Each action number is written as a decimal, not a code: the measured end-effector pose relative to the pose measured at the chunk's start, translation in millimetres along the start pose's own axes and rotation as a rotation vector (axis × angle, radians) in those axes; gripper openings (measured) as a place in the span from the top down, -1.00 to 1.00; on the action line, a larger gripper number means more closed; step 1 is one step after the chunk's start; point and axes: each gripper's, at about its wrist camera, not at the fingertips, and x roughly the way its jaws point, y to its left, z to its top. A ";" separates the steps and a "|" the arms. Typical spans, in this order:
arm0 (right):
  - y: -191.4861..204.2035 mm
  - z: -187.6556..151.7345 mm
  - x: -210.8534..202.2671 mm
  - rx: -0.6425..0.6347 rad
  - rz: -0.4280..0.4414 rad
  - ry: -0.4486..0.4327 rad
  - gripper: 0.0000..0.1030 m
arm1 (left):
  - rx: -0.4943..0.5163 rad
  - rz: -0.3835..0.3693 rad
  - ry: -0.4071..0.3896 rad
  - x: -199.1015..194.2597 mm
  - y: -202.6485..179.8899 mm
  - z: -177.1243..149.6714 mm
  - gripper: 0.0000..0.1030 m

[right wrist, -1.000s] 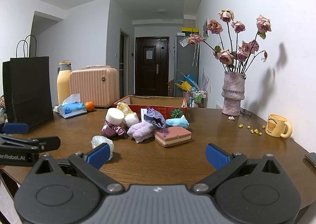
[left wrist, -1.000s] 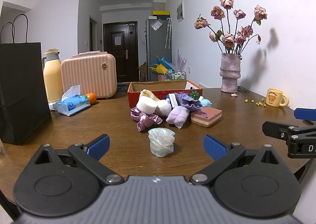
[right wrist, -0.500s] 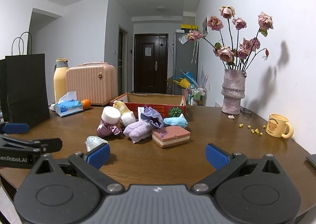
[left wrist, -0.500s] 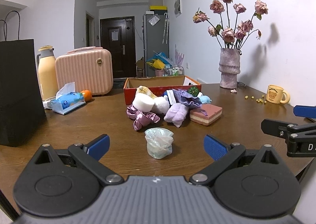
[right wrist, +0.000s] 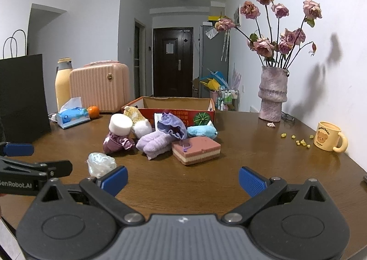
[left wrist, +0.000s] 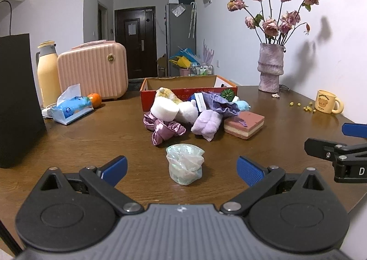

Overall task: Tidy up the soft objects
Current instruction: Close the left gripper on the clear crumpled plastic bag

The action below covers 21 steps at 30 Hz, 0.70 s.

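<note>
Left wrist view: left gripper (left wrist: pixel 181 167) spread wide, empty, lined up on the crumpled plastic bag (left wrist: pixel 184 163) sitting alone on the near table (left wrist: pixel 96 140). Right gripper (right wrist: pixel 182 179) also spread, holding nothing. Soft pile (left wrist: pixel 195 115) sits outside the cardboard box (left wrist: pixel 183 87), against its near wall. Box looks empty from here, interior mostly hidden. Judgement: barely started, everything left to move.

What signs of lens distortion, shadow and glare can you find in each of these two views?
Left wrist view: dark corners from the round fisheye edge, the black bag leans inward, and the flowers throw a soft shadow on the wall. Right wrist view: the same dark corners, walls bow outward, and the glossy table reflects the mug and pale wall; the pile stays sharp.
</note>
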 end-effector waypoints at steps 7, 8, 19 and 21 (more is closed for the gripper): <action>-3.5 6.0 20.3 0.006 -0.002 0.019 -1.00 | -0.001 -0.005 0.018 21.1 1.5 5.5 -1.00; -4.4 6.6 24.4 0.007 -0.002 0.023 -1.00 | -0.002 -0.006 0.022 24.3 1.6 6.0 -1.00; -12.9 10.1 62.9 0.022 -0.005 0.072 -1.00 | 0.011 -0.015 0.079 64.9 -0.7 12.9 -1.00; -14.2 9.4 70.1 0.026 -0.003 0.083 -1.00 | 0.013 -0.015 0.091 72.6 -1.2 13.1 -1.00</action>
